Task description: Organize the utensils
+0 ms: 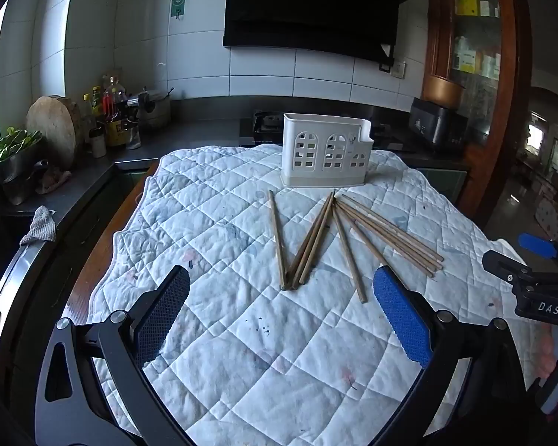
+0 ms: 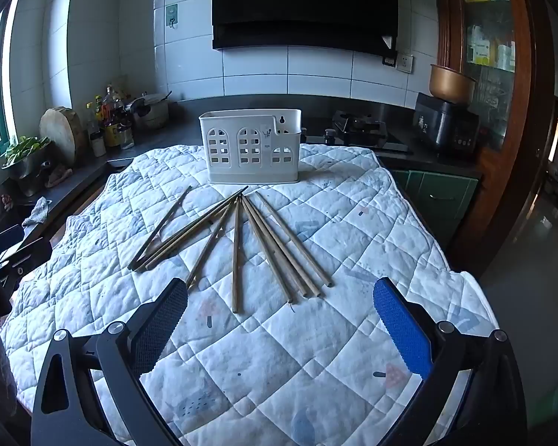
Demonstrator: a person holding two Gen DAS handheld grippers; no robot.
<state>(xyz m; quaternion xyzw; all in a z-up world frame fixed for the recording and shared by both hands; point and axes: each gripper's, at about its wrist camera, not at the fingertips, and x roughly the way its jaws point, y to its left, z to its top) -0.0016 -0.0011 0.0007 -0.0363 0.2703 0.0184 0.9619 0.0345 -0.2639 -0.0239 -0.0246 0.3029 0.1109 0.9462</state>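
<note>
Several wooden chopsticks (image 1: 348, 239) lie fanned out on a white quilted cloth (image 1: 241, 334); they also show in the right wrist view (image 2: 236, 249). A white plastic utensil holder (image 1: 325, 150) with window-shaped holes stands upright behind them, also in the right wrist view (image 2: 251, 146). My left gripper (image 1: 281, 312) is open and empty, just short of the chopsticks' near ends. My right gripper (image 2: 279, 319) is open and empty, also just short of the chopsticks. The right gripper's body shows at the right edge of the left wrist view (image 1: 532, 282).
A dark kitchen counter (image 1: 189, 133) runs behind and to the left, with bottles (image 1: 111, 115), a round wooden board (image 1: 54, 130) and a bowl of greens (image 1: 9, 154). A black cooker (image 2: 446, 124) and stove (image 2: 357, 128) stand at the back right. The cloth's edges drop off on both sides.
</note>
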